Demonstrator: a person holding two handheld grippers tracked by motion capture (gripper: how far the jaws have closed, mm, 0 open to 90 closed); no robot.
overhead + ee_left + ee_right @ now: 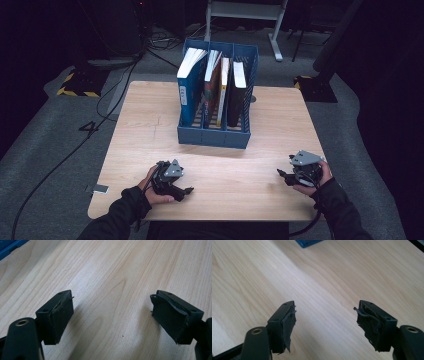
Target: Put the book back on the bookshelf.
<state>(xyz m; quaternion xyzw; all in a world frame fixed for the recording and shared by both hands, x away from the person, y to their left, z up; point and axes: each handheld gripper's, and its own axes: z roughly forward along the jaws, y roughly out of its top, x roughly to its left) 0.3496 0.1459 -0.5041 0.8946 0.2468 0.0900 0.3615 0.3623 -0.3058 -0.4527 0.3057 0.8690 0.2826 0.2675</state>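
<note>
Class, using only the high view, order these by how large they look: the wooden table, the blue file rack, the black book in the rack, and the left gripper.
1. Wooden table, easily the largest.
2. Blue file rack.
3. Black book and left gripper: too close to rank; the gripper also sits nearer the camera.

Blue file rack, four upright books, possibly leaning, mid-table
</note>
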